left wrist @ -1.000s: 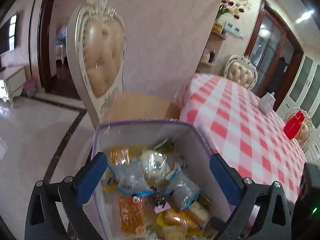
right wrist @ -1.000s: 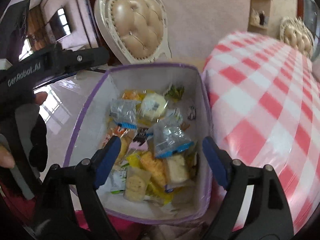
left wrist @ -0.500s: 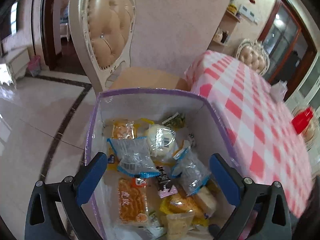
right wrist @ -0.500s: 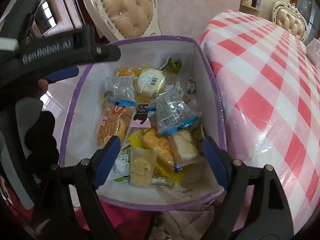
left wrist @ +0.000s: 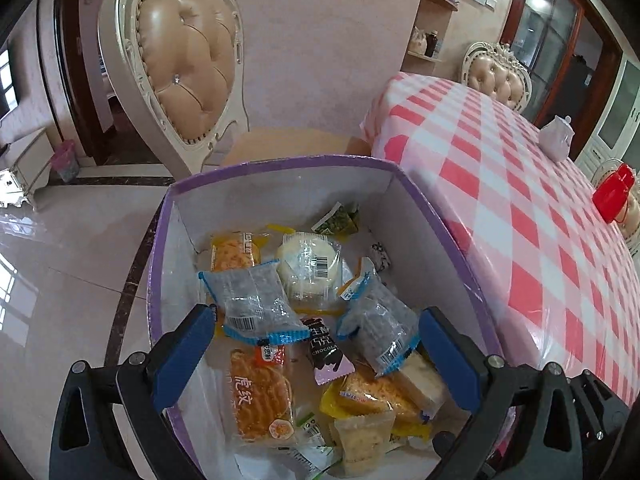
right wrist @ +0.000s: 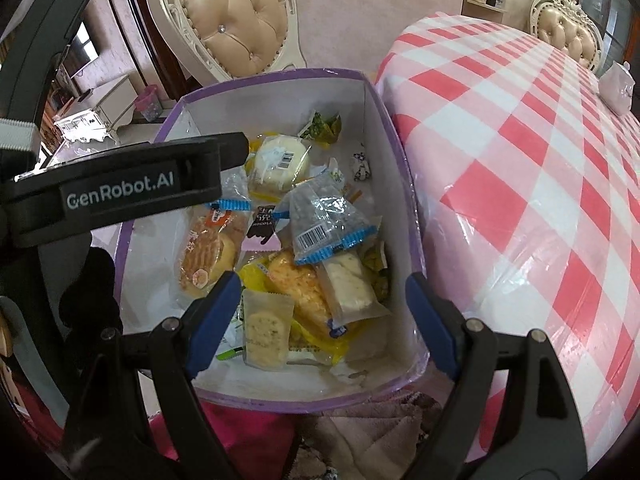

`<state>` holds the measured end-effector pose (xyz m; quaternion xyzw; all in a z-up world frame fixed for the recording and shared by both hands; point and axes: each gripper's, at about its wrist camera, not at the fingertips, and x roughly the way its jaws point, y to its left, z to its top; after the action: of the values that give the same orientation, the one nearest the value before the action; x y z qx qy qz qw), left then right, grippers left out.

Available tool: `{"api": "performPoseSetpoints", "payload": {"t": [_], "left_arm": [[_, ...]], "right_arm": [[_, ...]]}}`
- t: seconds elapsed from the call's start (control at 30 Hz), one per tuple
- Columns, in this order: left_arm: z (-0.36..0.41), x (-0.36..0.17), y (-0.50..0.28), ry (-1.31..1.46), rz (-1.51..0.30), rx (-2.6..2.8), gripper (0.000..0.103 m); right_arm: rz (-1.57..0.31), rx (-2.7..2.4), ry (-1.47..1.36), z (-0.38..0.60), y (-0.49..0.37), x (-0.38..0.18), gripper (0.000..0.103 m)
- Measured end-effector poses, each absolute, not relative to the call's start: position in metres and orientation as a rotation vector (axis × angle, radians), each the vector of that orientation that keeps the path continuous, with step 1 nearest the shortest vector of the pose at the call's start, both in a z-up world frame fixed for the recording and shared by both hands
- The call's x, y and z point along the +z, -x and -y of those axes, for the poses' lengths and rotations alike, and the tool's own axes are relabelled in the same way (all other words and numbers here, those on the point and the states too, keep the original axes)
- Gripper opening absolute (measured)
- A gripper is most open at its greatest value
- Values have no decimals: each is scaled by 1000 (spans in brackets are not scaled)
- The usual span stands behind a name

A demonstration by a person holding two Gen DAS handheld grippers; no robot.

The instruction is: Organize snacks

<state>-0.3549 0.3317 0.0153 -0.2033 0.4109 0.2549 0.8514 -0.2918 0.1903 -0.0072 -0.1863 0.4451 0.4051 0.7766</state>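
Observation:
A white box with a purple rim [left wrist: 280, 164] [right wrist: 272, 76] holds several wrapped snacks. Among them are a clear packet with blue edges [left wrist: 252, 304], a round white cake [left wrist: 310, 266], an orange bread packet [left wrist: 260, 396] and a dark chocolate packet [left wrist: 324, 344]. My left gripper [left wrist: 317, 314] hangs open over the box's near half, nothing between its fingers. My right gripper [right wrist: 322, 280] is open too, above a cracker packet [right wrist: 266, 328] and a yellow packet [right wrist: 296, 288]. In the right wrist view the left gripper's black body [right wrist: 120, 192] crosses the box's left side and hides some snacks.
The box stands beside a table with a pink checked cloth [left wrist: 520, 200], which bears a white teapot [left wrist: 556, 138] and a red container [left wrist: 614, 192]. A cream padded chair [left wrist: 188, 68] stands behind the box. Pink and beige cloth [right wrist: 360, 420] lies under the box's near edge.
Both views have tipped down toward the box, which now fills more of each. The left gripper has sunk and reaches further over the box's left side in the right wrist view.

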Motion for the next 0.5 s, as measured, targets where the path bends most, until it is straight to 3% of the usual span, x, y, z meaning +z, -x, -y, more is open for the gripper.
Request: {"api": "performPoseSetpoints", "payload": {"t": [0.5], "left_arm": [[-329, 14, 352, 414, -878, 543, 103]], "right_arm": [[-977, 876, 408, -192, 292, -9, 86]]}}
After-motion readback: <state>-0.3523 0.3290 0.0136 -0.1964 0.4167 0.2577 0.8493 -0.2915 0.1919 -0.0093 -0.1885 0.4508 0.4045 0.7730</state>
